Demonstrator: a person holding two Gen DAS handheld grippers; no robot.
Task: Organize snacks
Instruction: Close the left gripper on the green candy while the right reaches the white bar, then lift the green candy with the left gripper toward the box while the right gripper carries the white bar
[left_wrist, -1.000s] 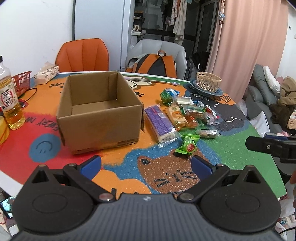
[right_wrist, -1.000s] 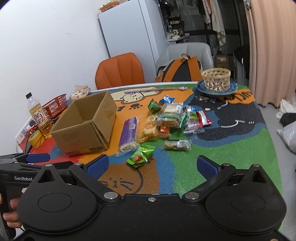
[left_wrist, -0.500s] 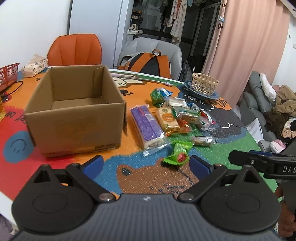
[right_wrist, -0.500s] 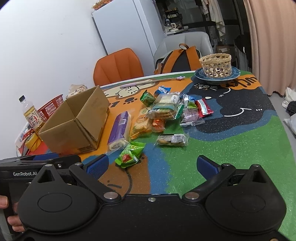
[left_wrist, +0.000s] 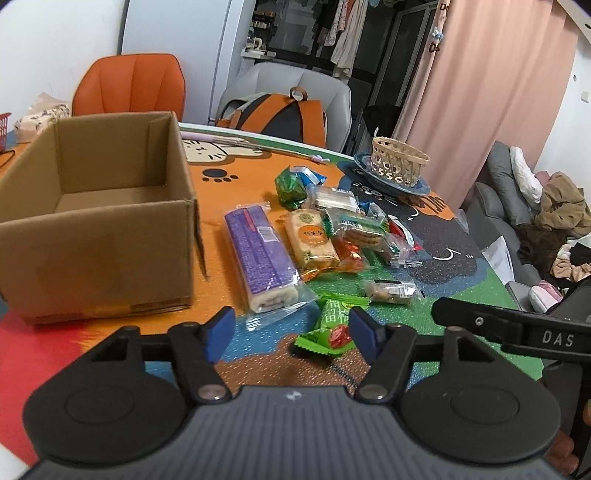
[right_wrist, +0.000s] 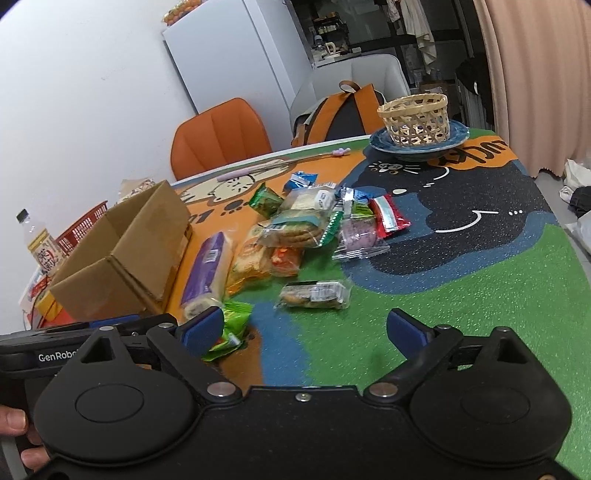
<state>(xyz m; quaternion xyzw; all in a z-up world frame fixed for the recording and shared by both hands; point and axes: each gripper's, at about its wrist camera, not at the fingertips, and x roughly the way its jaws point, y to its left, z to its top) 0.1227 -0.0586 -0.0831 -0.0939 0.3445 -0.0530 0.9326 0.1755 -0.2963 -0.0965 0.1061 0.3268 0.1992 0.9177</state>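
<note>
1. The left gripper has come lower and closer to the snacks than a second ago. Its blue pads are closer together now, yet a wide gap remains between them, and they hold nothing.
2. The green packet lies on the table mat just ahead of that gap, beside the right-hand pad; earlier it lay well ahead of the fingers.
3. The right gripper is spread wide and holds nothing. It too has moved nearer the pile since the earlier frame, and its left pad now overlaps the green packet in this view.
4. The cardboard box stands open on the left of the mat with nothing visible inside it. It looms larger than before, and the oil bottle no longer shows in the left view.
5. The purple roll lies just right of the box, with the orange packet beside it and the rest of the snacks heaped beyond.
6. A small clear packet lies apart from the pile on the green area.
7. The woven basket sits on a blue plate at the far side.
</note>
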